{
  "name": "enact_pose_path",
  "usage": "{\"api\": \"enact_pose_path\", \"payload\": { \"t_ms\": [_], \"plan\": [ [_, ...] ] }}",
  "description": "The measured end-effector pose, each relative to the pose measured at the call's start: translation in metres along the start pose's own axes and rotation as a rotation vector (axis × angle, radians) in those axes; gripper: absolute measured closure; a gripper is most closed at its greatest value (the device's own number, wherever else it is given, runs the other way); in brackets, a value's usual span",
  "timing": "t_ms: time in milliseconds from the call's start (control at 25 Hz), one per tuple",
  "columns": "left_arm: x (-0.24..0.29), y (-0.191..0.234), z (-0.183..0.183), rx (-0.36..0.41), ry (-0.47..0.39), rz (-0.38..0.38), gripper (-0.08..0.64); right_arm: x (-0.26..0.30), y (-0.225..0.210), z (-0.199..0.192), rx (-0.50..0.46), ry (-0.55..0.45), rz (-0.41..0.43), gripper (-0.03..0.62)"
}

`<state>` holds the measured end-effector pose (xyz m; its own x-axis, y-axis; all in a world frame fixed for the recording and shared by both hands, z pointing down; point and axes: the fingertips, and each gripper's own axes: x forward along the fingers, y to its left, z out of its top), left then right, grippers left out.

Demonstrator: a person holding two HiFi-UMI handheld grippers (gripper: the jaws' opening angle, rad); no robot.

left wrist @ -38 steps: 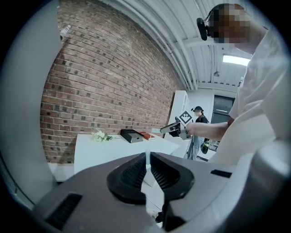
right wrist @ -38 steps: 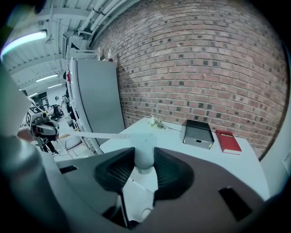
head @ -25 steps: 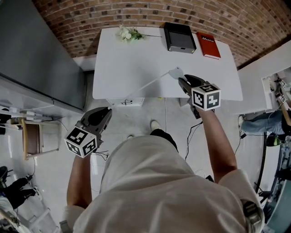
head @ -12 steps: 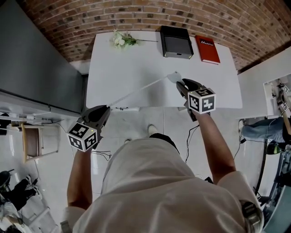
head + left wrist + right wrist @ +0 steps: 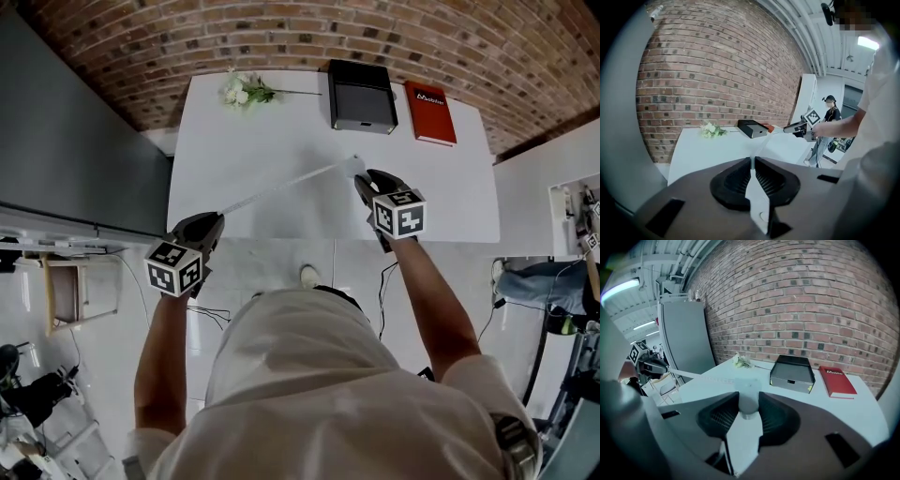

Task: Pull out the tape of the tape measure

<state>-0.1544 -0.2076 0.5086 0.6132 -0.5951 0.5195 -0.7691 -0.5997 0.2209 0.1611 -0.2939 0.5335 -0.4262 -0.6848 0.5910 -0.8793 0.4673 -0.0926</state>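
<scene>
Clamped: left gripper (image 5: 210, 221) on tape (image 5: 281, 187) tip, right gripper (image 5: 362, 181) on case (image 5: 354, 165). Strung taut between both, above table (image 5: 234, 141). Pull apart along one straight line, gripping firmly, avoiding twist or snap-back.

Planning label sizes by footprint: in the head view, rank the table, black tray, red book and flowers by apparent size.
table
black tray
red book
flowers, closer to the book if the stem counts
</scene>
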Motion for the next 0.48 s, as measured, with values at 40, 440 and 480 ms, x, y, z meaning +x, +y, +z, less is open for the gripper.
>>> {"api": "enact_pose_path", "payload": {
  "t_ms": [40,440,480],
  "plan": [
    [0.007,0.003,-0.001,-0.003,0.009,0.007,0.532,0.006,-0.004,-0.002,0.001,0.005,0.004,0.457],
    [0.067,0.035,-0.020,-0.049,0.108,0.097,0.532,0.068,-0.038,-0.027,-0.040,0.037,0.035,0.457],
    [0.072,0.038,-0.024,-0.055,0.121,0.106,0.532,0.074,-0.040,-0.028,-0.047,0.040,0.038,0.457]
  ]
}}
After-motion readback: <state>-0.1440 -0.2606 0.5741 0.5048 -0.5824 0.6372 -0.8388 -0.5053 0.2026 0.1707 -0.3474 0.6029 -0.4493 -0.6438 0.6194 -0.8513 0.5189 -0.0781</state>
